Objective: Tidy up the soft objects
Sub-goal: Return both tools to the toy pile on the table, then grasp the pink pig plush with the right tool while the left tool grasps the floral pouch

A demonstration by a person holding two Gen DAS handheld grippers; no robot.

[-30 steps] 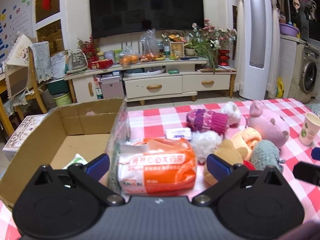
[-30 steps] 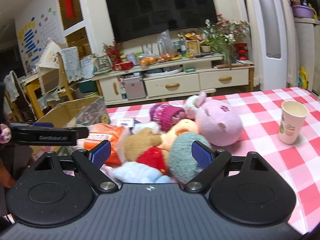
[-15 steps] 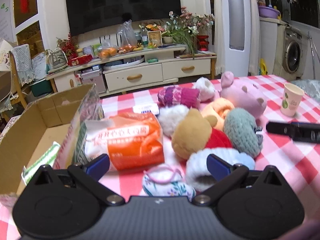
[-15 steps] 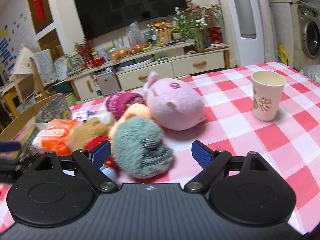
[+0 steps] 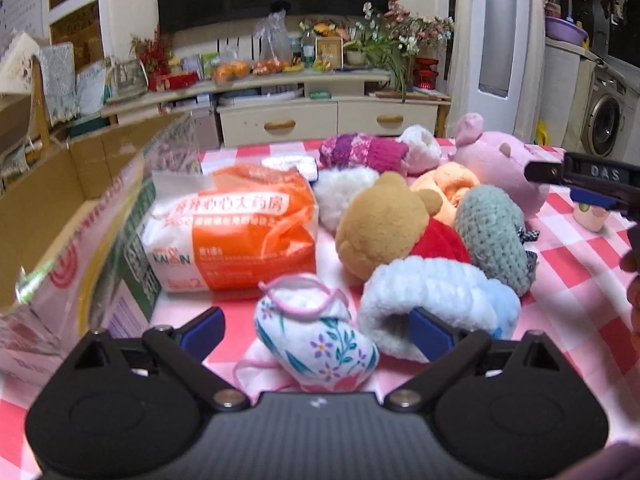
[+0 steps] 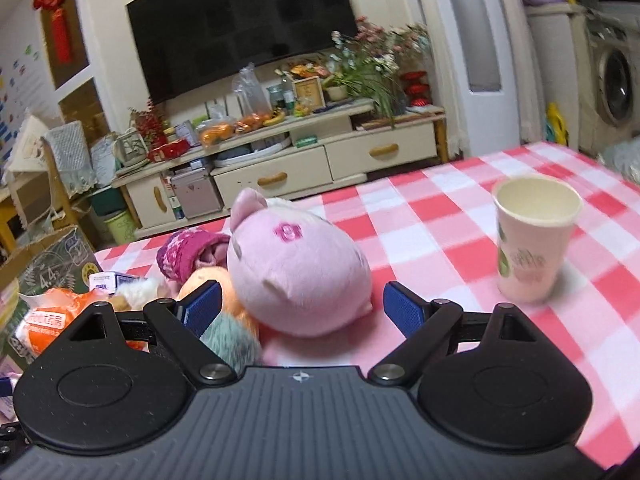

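The left gripper (image 5: 316, 326) jaws are closing around the floral pouch (image 5: 316, 344), not yet pinching; a fingertip may snag the blue fluffy slipper (image 5: 436, 300) alongside. The right gripper (image 6: 298, 306) gapes empty before the pink pig (image 6: 296, 276)

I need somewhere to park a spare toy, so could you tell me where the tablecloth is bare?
Bare cloth lies between the pink pig and the paper cup, and behind both toward the table's far edge. Left of the pig, toys crowd up to the orange bag.
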